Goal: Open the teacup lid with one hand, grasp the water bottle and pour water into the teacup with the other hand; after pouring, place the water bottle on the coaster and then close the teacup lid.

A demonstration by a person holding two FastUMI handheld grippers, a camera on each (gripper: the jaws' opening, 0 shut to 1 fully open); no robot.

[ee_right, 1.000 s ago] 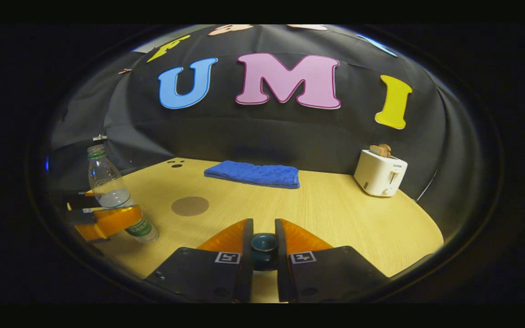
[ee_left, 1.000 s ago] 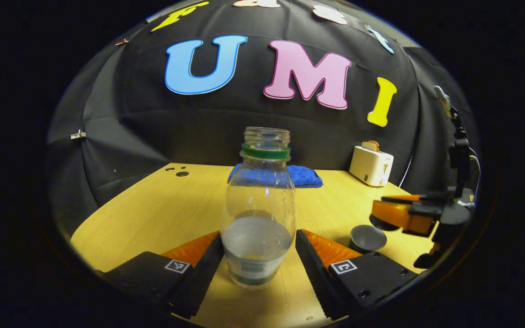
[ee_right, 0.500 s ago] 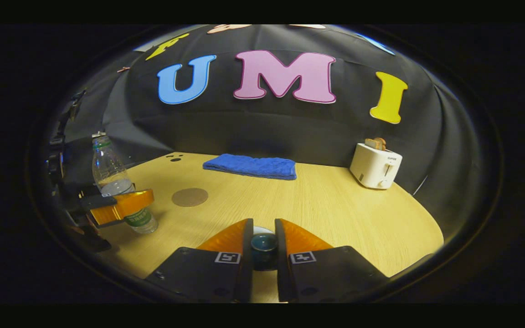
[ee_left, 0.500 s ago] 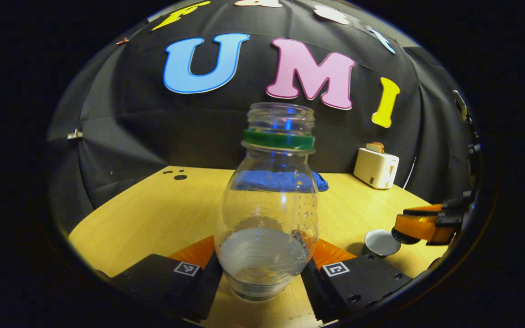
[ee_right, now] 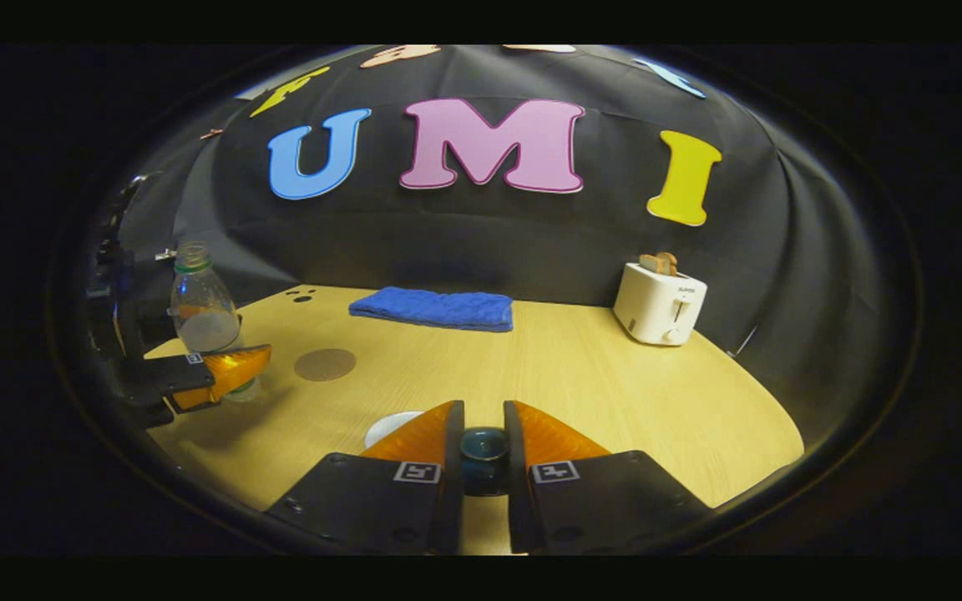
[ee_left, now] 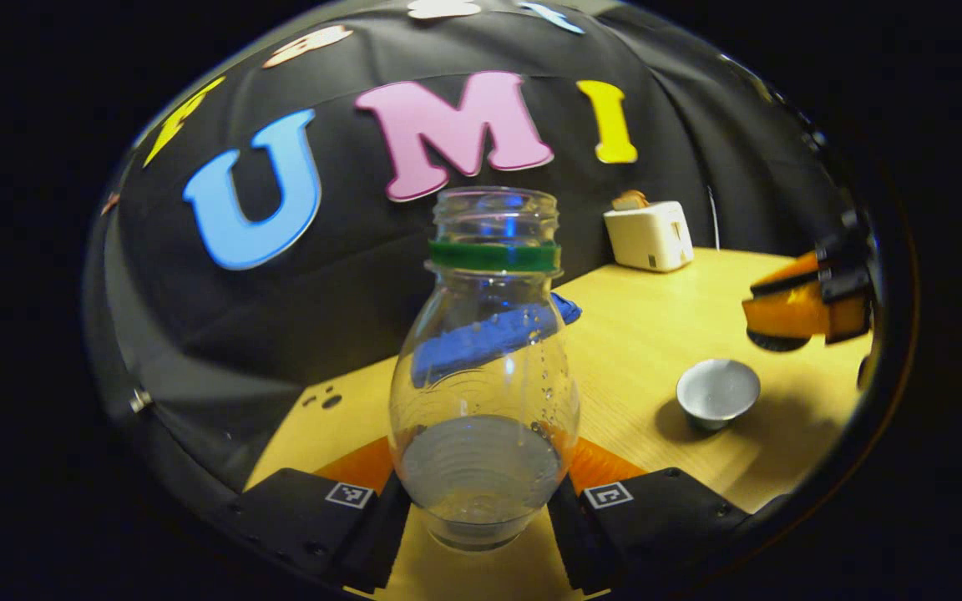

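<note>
A clear water bottle [ee_left: 481,376] with a green neck ring, no cap and a little water sits between the fingers of my left gripper [ee_left: 481,472], which is shut on its lower body. The table slants in the left gripper view. The open grey teacup [ee_left: 716,392] stands to the right on the table. Above and beyond it, my right gripper [ee_left: 807,305] holds the dark lid [ee_left: 777,340]. In the right gripper view my right gripper [ee_right: 482,421] is shut on the lid's knob [ee_right: 483,446]. The cup's pale rim [ee_right: 389,427] peeks out left of the fingers. The bottle [ee_right: 201,313] and left gripper [ee_right: 222,376] are at far left.
A round brown coaster [ee_right: 325,364] lies on the wooden table [ee_right: 598,384] between the bottle and the cup. A folded blue cloth [ee_right: 431,307] lies at the back, and a white toaster [ee_right: 659,305] stands at the back right.
My left gripper closed onto the bottle, then raised it and rolled, so the table now slants. My right gripper carried the lid up and to the right, uncovering the cup.
</note>
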